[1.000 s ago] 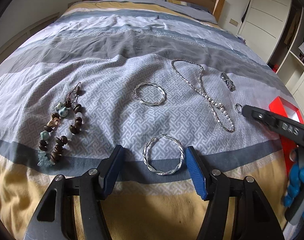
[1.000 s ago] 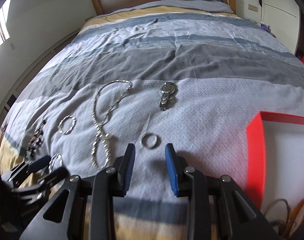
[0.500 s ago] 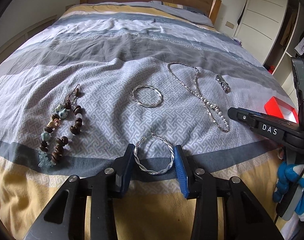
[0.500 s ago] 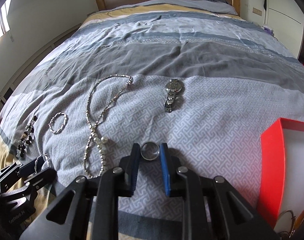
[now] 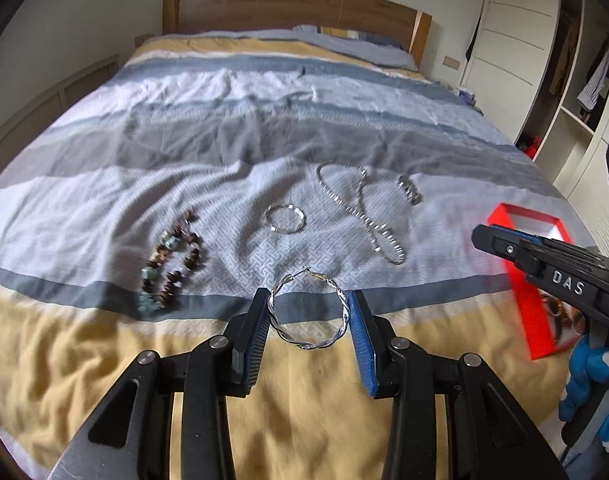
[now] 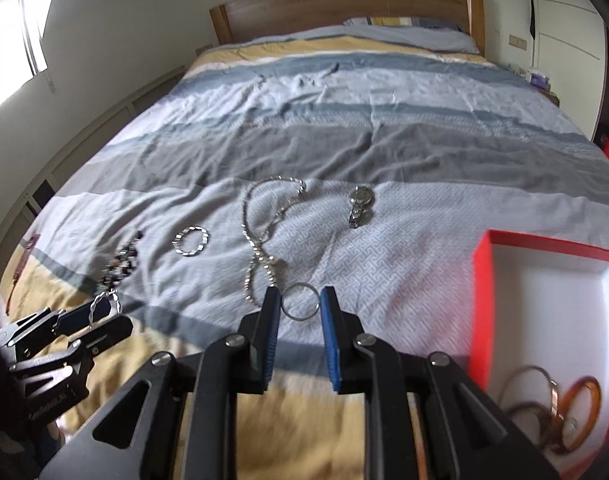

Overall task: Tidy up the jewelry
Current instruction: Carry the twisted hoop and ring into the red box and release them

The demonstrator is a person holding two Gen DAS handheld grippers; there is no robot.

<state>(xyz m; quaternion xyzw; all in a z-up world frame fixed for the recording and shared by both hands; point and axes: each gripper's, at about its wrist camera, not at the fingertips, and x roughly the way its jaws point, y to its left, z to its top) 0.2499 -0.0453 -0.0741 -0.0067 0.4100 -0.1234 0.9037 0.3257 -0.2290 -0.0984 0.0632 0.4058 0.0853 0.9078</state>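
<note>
Both hands are busy on the bed (image 5: 104,360) right now. The left hand-held gripper (image 5: 309,312) is clamped on a twisted silver hoop (image 5: 309,312), pads pressed to its two sides, the hoop lifted clear of the yellow stripe of the duvet. The right hand-held gripper (image 6: 300,306) pinches a plain ring (image 6: 300,302) between its blue pads, ring upright, just above the patterned grey band.

From the left camera, a second hoop (image 5: 285,219) lies flat at twelve o'clock from the held one, well apart from it. The bead bracelet (image 5: 170,262) sprawls at ten o'clock, its lower end touching the dark grey stripe. The silver necklace (image 5: 360,210) loops away at one o'clock, and the watch (image 5: 409,192) sits just beyond it at two o'clock.

The red box (image 6: 544,320) rests at the right edge of the bed, at three o'clock from the ring. Its white inside holds a few bangles (image 6: 552,412) in the near corner, one amber, the rest too blurred to sort out.

The right gripper's black arm crosses in front of that box in the left view.
</note>
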